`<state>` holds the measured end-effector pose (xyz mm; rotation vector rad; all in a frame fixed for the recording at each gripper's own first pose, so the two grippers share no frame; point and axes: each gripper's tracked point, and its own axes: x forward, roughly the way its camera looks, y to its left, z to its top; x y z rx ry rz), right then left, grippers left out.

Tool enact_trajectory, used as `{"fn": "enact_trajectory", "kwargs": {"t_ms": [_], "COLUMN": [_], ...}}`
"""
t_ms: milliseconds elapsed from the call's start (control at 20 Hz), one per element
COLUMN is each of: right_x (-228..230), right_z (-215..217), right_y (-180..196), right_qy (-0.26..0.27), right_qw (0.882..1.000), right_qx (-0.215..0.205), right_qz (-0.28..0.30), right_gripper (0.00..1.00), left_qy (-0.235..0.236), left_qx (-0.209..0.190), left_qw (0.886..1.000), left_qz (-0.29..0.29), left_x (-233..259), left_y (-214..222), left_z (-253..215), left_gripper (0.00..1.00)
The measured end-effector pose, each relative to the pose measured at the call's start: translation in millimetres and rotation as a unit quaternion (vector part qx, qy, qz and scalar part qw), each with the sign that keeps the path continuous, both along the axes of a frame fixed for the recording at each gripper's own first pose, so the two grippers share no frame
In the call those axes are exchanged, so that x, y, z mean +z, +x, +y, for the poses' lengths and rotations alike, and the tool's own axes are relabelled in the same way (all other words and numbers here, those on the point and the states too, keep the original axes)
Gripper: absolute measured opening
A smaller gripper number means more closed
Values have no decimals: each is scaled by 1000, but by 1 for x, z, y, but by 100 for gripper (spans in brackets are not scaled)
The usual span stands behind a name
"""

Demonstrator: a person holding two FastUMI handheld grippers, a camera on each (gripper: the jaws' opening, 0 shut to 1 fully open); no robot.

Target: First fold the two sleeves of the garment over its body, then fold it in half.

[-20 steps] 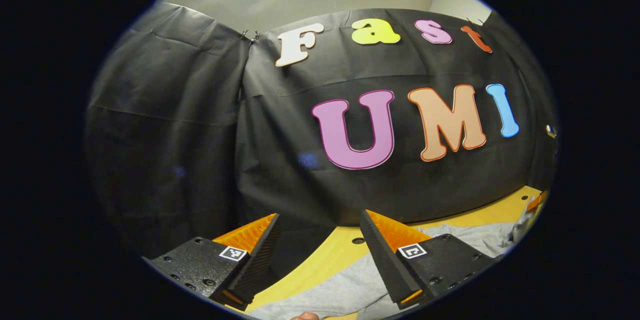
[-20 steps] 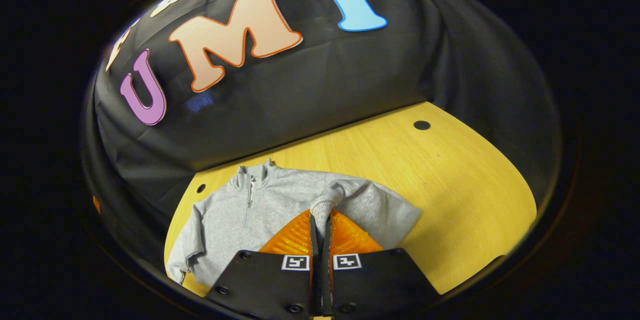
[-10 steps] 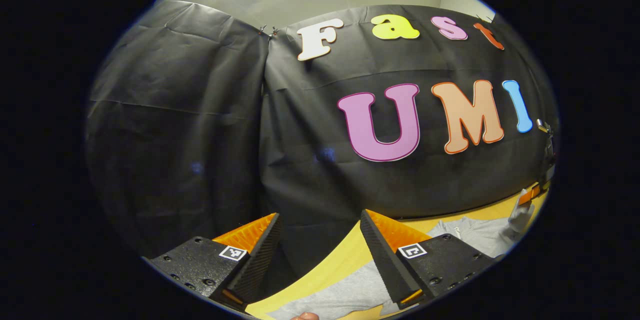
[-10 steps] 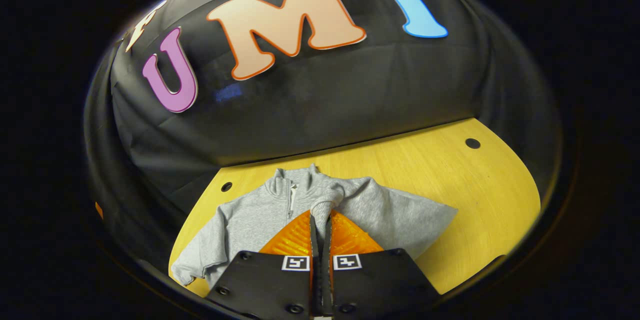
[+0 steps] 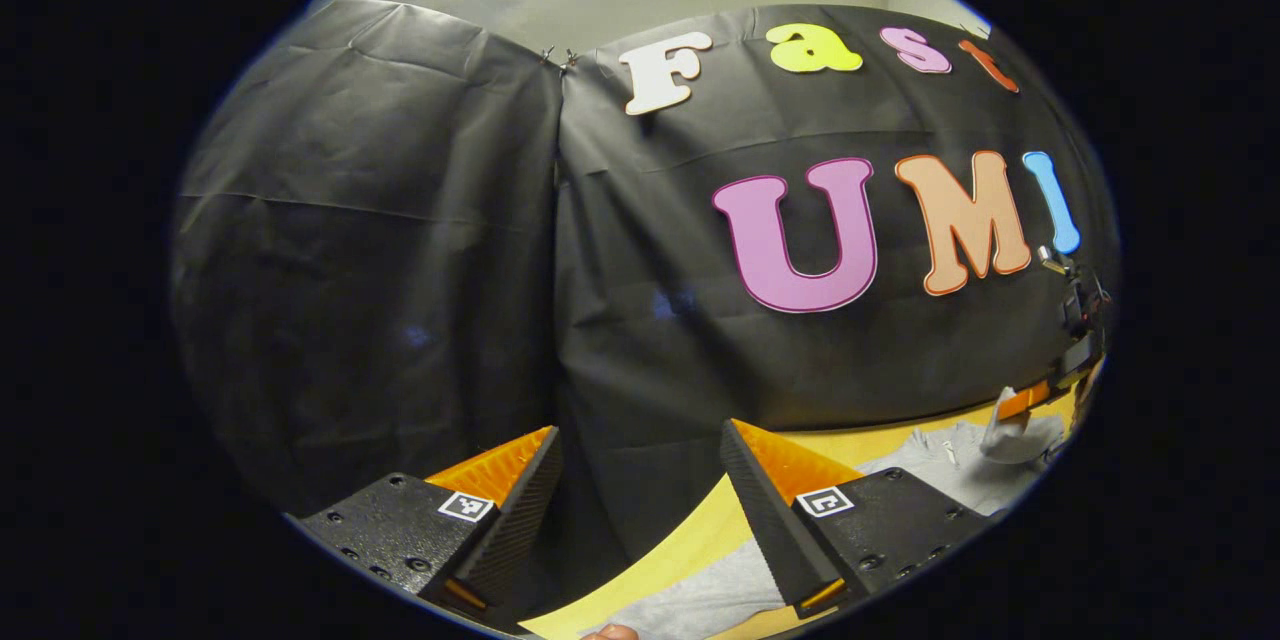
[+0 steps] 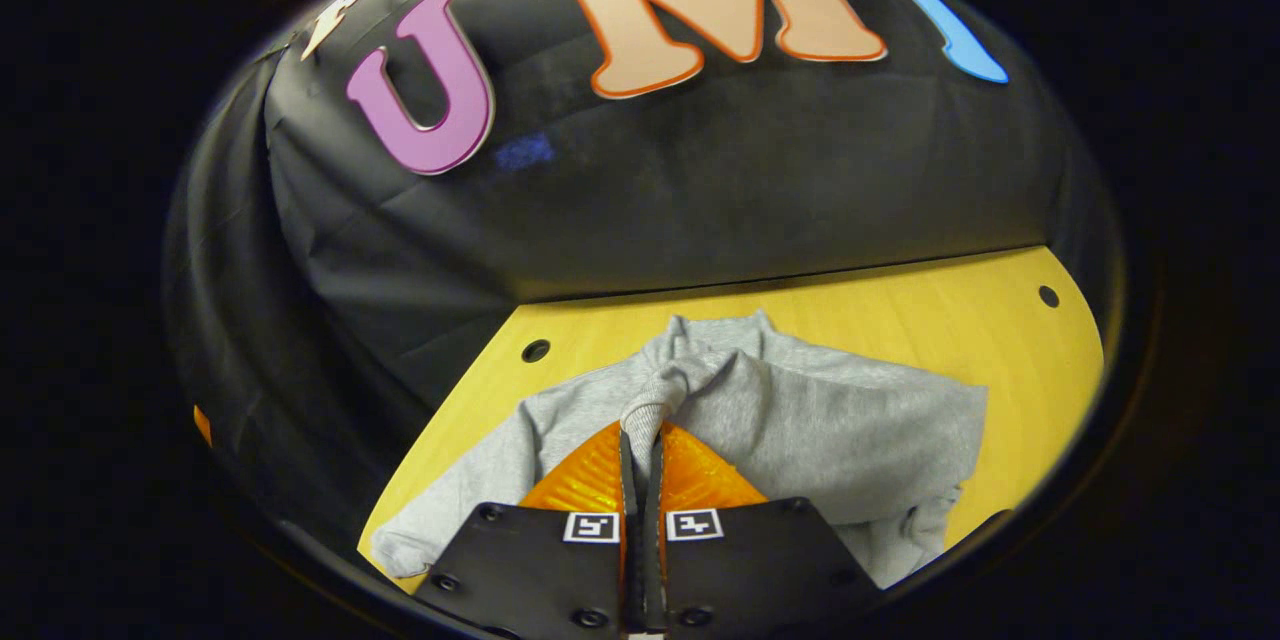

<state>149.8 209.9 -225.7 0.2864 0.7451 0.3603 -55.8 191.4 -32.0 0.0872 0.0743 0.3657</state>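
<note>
wooden table — right tongs clenched on sleeve, left tongs released

Right hand-held gripper pinches the grey sleeve cuff — over the sweatshirt.

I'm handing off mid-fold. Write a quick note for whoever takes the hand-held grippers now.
Right hand-held gripper: shut on the ribbed cuff of one grey sleeve, held over the body of the grey zip-neck sweatshirt on the yellow wooden table.
Left hand-held gripper: open, holding nothing, at the table's edge.
Done: nothing completed yet.
Left: lay this sleeve down, fold the other sleeve, then fold in half.
</note>
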Motion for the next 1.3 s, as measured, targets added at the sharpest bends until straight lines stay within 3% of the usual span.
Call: {"fn": "enact_trajectory", "kwargs": {"t_ms": [300, 500, 550, 700, 750, 950, 1000, 1050, 1100, 1250, 1300], "right_x": [-29, -71, -76, -89, -85, -62, -53, -42, -30, -4, 7], "right_z": [84, 117, 121, 131, 136, 143, 137, 132, 128, 108, 100], "right_y": [-17, -23, -25, -35, -40, -34, -31, -30, -32, -37, -40], "right_qy": [-2, -25, -27, -7, 10, 19, 9, 2, 0, 4, 6], "right_qw": [998, 995, 995, 991, 989, 994, 995, 996, 996, 996, 996], "right_qx": [62, 75, 73, 75, 79, 91, 89, 87, 86, 80, 77], "right_qz": [31, 57, 65, 113, 122, 64, 40, 20, 4, -29, -38], "right_gripper": [3, 4, 4, 7, 11, 100, 100, 94, 94, 98, 98], "left_qy": [-1, 3, 3, 2, 2, -4, -9, -15, -24, -54, -69], "left_qx": [14, 23, 26, 37, 40, 43, 40, 37, 33, 23, 17], "left_qw": [1000, 999, 999, 998, 998, 997, 996, 996, 996, 992, 990], "left_qz": [13, 30, 33, 40, 43, 66, 73, 78, 83, 111, 125], "left_x": [-13, -28, -30, -36, -39, -65, -73, -80, -89, -121, -136], "left_y": [-11, -23, -26, -36, -38, -41, -42, -42, -42, -41, -43], "left_z": [27, 43, 46, 56, 58, 59, 57, 54, 51, 42, 36], "left_gripper": [97, 94, 97, 97, 97, 97, 94, 94, 98, 94, 98]}}
